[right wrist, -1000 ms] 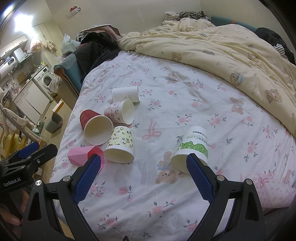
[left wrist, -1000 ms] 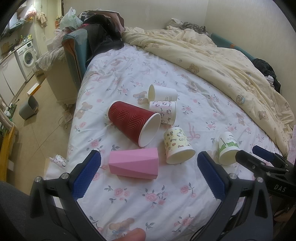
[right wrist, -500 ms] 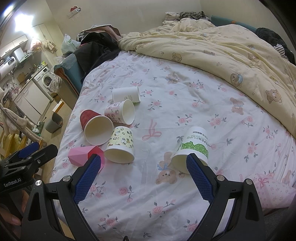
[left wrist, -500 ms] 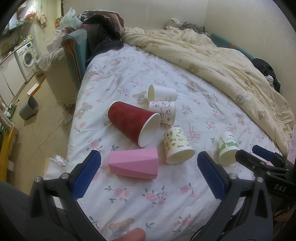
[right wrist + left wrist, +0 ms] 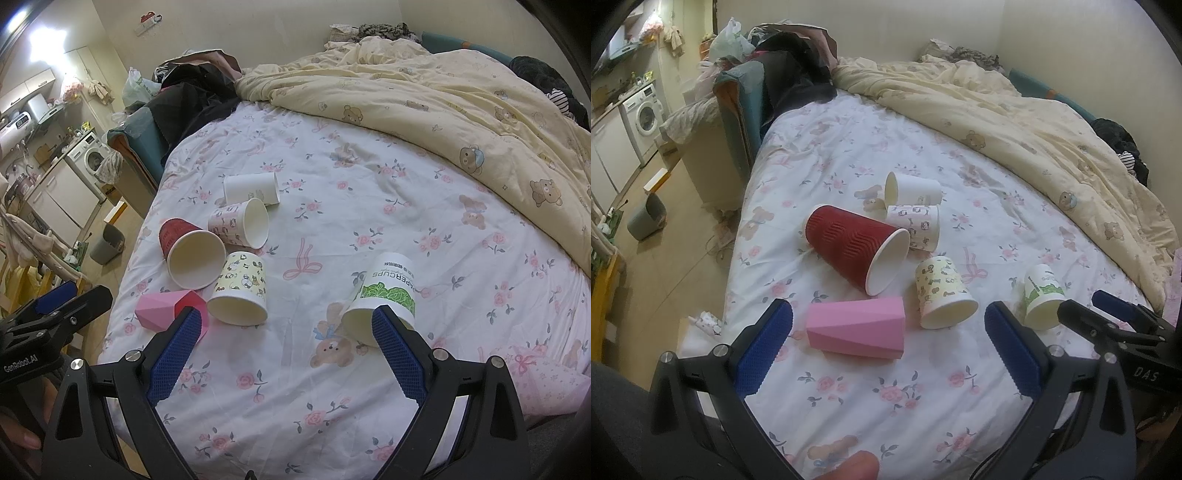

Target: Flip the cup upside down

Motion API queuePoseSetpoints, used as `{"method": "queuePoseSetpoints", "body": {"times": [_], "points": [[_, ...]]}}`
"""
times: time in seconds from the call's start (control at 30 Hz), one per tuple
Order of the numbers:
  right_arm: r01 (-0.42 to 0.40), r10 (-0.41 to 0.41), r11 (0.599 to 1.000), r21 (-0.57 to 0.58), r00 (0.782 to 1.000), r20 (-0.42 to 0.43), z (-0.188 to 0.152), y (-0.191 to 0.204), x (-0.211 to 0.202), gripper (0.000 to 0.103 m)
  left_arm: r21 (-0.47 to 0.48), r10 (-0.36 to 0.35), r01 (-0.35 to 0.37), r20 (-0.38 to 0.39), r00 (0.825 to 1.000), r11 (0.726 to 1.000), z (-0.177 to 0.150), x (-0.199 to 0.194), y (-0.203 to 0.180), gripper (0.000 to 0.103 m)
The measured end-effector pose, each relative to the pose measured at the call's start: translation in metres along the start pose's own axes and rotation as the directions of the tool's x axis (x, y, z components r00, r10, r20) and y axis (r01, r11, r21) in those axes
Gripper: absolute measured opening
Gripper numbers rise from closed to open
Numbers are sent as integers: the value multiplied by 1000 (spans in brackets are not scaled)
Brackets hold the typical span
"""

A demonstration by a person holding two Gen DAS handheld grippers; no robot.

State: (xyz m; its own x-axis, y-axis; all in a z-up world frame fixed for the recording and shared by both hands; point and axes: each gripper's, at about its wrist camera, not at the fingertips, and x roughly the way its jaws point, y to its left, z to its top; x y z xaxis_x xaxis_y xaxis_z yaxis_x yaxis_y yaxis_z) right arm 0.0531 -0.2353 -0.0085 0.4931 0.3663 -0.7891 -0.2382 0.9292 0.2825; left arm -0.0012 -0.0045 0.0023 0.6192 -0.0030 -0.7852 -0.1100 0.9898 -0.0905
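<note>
Several cups lie on their sides on the floral bed sheet [image 5: 849, 398]. A pink faceted cup [image 5: 857, 328] lies nearest my left gripper [image 5: 886, 350], which is open and empty just short of it. Behind it lie a red ribbed cup [image 5: 849, 243], a cream cartoon cup [image 5: 942, 291], a pink-printed cup [image 5: 916, 225], a plain white cup [image 5: 916, 190] and a green-printed cup [image 5: 1041, 295]. My right gripper [image 5: 288, 350] is open and empty; its right pad overlaps the green-printed cup [image 5: 388, 291]. The cream cup [image 5: 243, 288] and pink cup [image 5: 162, 306] lie left of it.
A rumpled cream duvet [image 5: 1015, 122] covers the far and right side of the bed. Dark clothes [image 5: 790, 70] are piled at the head end. The bed's left edge drops to a floor with a grey bin [image 5: 646, 221] and a washing machine [image 5: 646, 114].
</note>
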Motion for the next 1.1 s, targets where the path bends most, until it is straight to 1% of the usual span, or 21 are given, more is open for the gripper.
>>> {"method": "queuePoseSetpoints", "body": {"times": [1.1], "points": [[0,0,1000,-6,1000,-2,0,1,-1,96,-7,-11,10,-6,1000,1000,0,-1,1,103]]}}
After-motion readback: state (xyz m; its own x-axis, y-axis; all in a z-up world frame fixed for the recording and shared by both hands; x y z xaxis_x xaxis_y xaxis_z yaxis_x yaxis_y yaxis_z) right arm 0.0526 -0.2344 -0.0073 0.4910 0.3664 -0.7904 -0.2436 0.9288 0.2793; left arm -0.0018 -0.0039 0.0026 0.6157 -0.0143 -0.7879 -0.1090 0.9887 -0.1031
